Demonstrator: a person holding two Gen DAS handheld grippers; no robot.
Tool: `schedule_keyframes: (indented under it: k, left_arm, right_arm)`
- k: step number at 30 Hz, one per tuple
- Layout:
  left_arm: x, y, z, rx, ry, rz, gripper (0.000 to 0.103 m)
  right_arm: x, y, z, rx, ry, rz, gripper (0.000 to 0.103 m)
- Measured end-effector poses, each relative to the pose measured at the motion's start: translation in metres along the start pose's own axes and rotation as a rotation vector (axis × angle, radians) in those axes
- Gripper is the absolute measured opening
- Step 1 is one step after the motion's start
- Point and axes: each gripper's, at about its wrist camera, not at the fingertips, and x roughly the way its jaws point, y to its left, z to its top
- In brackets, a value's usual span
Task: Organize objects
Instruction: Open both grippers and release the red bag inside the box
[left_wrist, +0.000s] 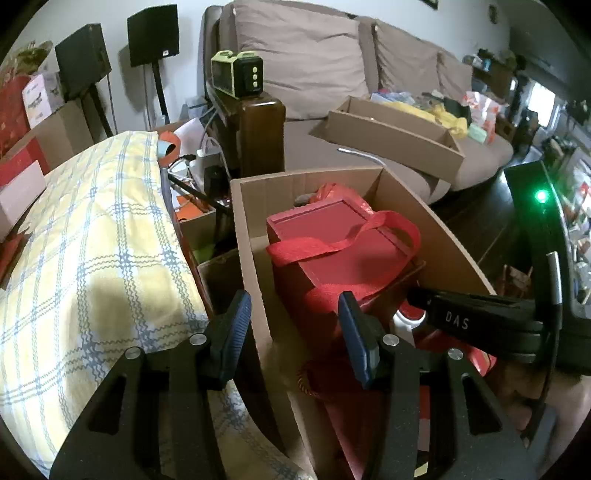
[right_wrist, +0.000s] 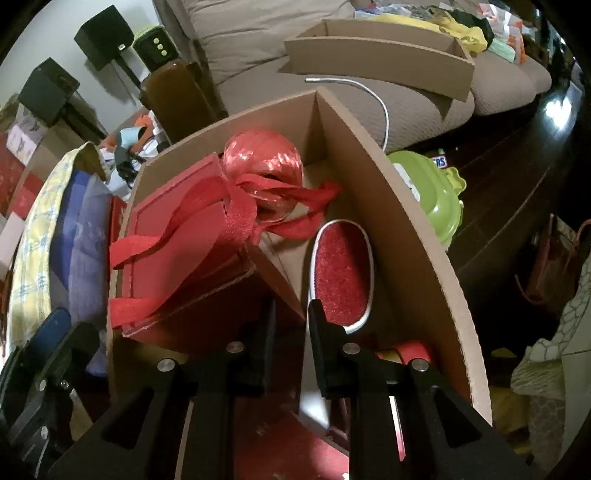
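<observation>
Carrier: an open cardboard box (right_wrist: 406, 236) is holding the red things; it is standing between a yellow checked cloth (left_wrist: 92, 240) on its left and a dark floor on its right.

Task's thing: a red lint brush (right_wrist: 341, 273) with a white rim is lying in the right part of the box, along the right wall.

Long axis of the brush: it is running from the near side of the box toward the far side, almost in line with the fingers of the right gripper (right_wrist: 290, 332).

Brush from the right fingers: its near end is sitting just beside the right finger, a little ahead of it and to the right.

Right gripper, fingers: they are standing a small way apart with only the box bottom showing between them; nothing is clamped.

Left gripper (left_wrist: 295, 321), fingers: they are standing apart, one on each side of the left wall of the box near its near left corner; the pads are not pressing on the cardboard as far as the view is showing.

Other contents: a red gift box (right_wrist: 177, 258) with red ribbon handles is filling the left part, and a red twine ball (right_wrist: 262, 158) is resting at the far side.

Nearer hand: the right one, by judgement; the left one is staying at the opposite wall.

Coming move, as a guess: the right gripper is needing a small shift to the right to put the brush end between the fingers.
</observation>
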Motion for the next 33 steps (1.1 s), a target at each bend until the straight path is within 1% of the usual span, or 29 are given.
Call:
schedule_keyframes:
  k: [3, 4, 6, 9, 13, 15, 16, 19, 21, 24, 26, 30, 32, 33]
  left_arm:
    - [0.001, -0.002, -0.001, 0.009, -0.003, 0.0, 0.05]
    - [0.001, -0.003, 0.0, 0.013, -0.004, 0.0, 0.051]
    - [0.001, -0.004, -0.001, 0.017, -0.006, 0.003, 0.051]
    - [0.0, -0.003, -0.001, 0.004, -0.015, -0.011, 0.051]
    - [-0.003, 0.002, 0.001, -0.027, -0.029, -0.042, 0.051]
    - [-0.003, 0.002, 0.002, -0.033, -0.034, -0.053, 0.051]
    - [-0.004, 0.003, 0.002, -0.035, -0.034, -0.057, 0.051]
    - [-0.007, 0.006, 0.003, -0.049, -0.038, -0.078, 0.051]
    - [-0.008, 0.007, 0.003, -0.053, -0.04, -0.089, 0.051]
    - [-0.01, 0.008, 0.003, -0.058, -0.048, -0.103, 0.051]
    - [-0.012, 0.008, 0.005, -0.059, -0.058, -0.12, 0.051]
    - [-0.023, 0.007, 0.008, -0.059, -0.078, -0.164, 0.051]
    - [-0.034, 0.009, 0.009, -0.062, -0.102, -0.192, 0.051]
    - [-0.042, 0.011, 0.011, -0.068, -0.127, -0.198, 0.051]
  right_arm:
    - [0.002, 0.002, -0.001, -0.004, -0.001, -0.019, 0.019]
    - [0.003, 0.005, -0.002, -0.027, -0.006, -0.04, 0.018]
    - [0.003, 0.007, -0.003, -0.045, -0.01, -0.045, 0.016]
    - [0.002, 0.001, -0.001, -0.015, -0.007, -0.015, 0.015]
    - [-0.006, -0.02, 0.003, 0.068, -0.054, -0.044, 0.015]
    - [-0.009, -0.03, 0.005, 0.105, -0.068, -0.025, 0.015]
    - [-0.01, -0.032, 0.006, 0.106, -0.076, 0.005, 0.015]
    - [-0.009, -0.026, 0.009, 0.054, -0.079, 0.09, 0.015]
    - [-0.007, -0.014, 0.009, 0.007, -0.073, 0.118, 0.014]
    - [-0.005, 0.002, 0.005, -0.054, -0.056, 0.12, 0.013]
    - [-0.004, 0.005, 0.002, -0.059, -0.046, 0.118, 0.013]
    - [-0.009, -0.005, -0.003, -0.031, -0.046, 0.087, 0.014]
    - [-0.017, -0.012, -0.006, -0.013, -0.058, 0.077, 0.014]
    - [-0.023, -0.018, -0.009, 0.003, -0.068, 0.073, 0.014]
